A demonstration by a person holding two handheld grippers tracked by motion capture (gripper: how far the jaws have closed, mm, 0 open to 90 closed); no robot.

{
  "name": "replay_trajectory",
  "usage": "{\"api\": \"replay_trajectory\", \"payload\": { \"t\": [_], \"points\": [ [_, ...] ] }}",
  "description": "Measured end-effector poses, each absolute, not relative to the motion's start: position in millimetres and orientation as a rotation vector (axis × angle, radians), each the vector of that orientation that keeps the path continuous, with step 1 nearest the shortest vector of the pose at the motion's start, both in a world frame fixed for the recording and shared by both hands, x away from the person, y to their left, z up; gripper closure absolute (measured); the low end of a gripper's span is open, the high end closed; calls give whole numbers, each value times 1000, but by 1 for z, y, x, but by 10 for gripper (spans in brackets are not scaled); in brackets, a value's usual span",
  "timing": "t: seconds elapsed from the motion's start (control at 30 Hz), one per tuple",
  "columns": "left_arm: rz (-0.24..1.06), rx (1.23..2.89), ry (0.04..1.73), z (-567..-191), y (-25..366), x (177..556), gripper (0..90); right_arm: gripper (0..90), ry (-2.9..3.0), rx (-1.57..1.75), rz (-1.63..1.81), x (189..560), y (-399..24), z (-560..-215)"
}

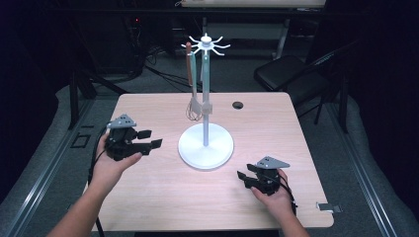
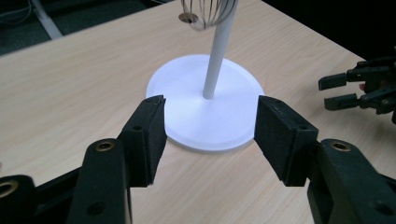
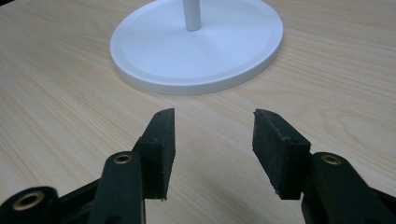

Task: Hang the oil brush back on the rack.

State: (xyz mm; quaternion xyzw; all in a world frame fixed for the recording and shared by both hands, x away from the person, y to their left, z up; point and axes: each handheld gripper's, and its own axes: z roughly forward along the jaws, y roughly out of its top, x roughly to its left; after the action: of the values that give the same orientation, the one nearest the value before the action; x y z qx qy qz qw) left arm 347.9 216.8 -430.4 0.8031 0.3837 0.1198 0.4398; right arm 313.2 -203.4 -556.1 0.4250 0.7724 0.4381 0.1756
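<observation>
A white stand (image 1: 205, 146) with a round base, a thin pole and a ring of hooks on top rises from the middle of the wooden table. A wire whisk (image 1: 192, 106) with a brown handle hangs from one hook, beside the pole. My left gripper (image 1: 149, 138) hovers left of the base, open, jaws aimed at it, nothing between them. In the left gripper view the base (image 2: 205, 100) lies beyond the open gripper (image 2: 210, 135), the whisk's wires (image 2: 201, 11) at the top. My right gripper (image 1: 243, 178) rests low, right of the base, open and empty. The right gripper view shows its gripper (image 3: 214, 140) facing the base (image 3: 196, 46).
A black grommet (image 1: 237, 105) sits in the table (image 1: 163, 197) behind the stand. A dark chair (image 1: 281, 71) stands beyond the far right corner. A metal clip (image 1: 328, 207) lies at the near right edge. The right gripper (image 2: 359, 86) appears at the right of the left gripper view.
</observation>
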Motion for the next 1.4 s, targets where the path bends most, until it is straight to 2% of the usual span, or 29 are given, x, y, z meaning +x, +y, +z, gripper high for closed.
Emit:
{"api": "replay_trajectory", "payload": {
  "t": [0.2, 0.5, 0.97, 1.4],
  "points": [
    [225, 1955, 1034, -476, 221, 341, 423, 490, 2188, 1200, 1231, 313, -203, -557],
    [265, 1982, 1093, -530, 224, 329, 425, 487, 2196, 1196, 1215, 314, -202, -558],
    [265, 2008, 1085, -560, 225, 325, 411, 478, 2213, 1174, 1197, 313, -198, -562],
    [288, 2012, 1133, -567, 227, 329, 400, 453, 2229, 1160, 1162, 314, -194, -567]
  ]
}}
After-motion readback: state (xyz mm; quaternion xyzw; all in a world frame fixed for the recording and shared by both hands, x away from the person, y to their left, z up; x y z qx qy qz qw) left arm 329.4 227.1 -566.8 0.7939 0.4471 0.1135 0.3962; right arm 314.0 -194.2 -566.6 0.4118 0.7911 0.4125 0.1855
